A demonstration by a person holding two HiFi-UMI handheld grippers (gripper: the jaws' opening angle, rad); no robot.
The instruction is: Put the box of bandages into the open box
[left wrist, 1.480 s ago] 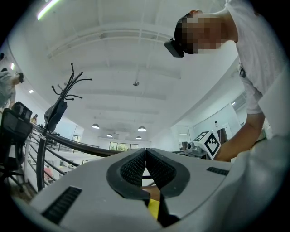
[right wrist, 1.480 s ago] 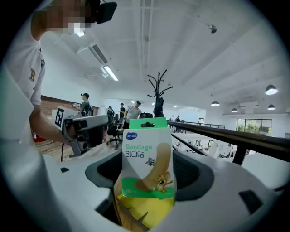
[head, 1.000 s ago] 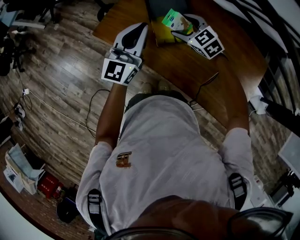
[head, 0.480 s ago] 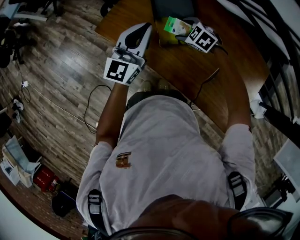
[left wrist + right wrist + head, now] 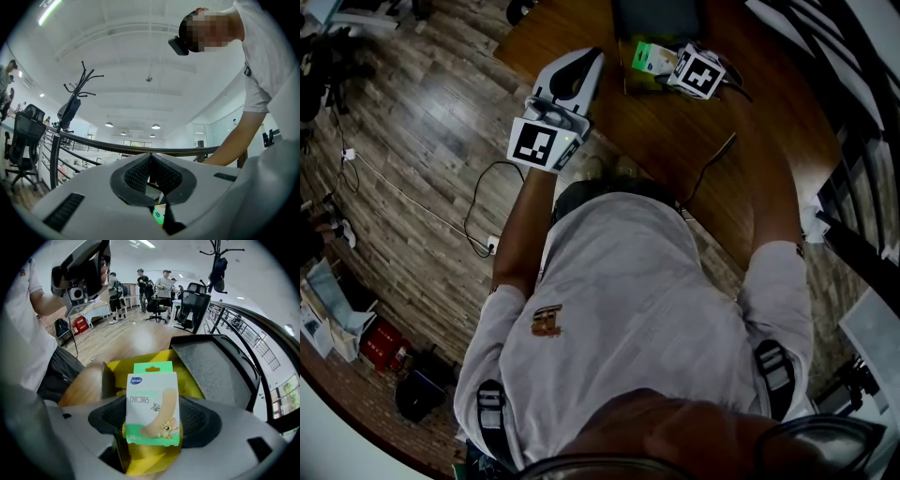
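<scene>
well, in the head view the right hand-held gripper reaches over the far part of the tabletop. the box of bandages is at its tip, above the yellow open box. the left hand-held gripper hangs off to its side, near the tabletop's edge.

in the left gripper view, that one's jaws are pressed together on nothing.

in the right gripper view, the jaws clamp the box of bandages upright by its sides, with the open box just beyond and below it. to do this well, i'd lower it squarely between the yellow walls, clear of the rim, and only then let go.
</scene>
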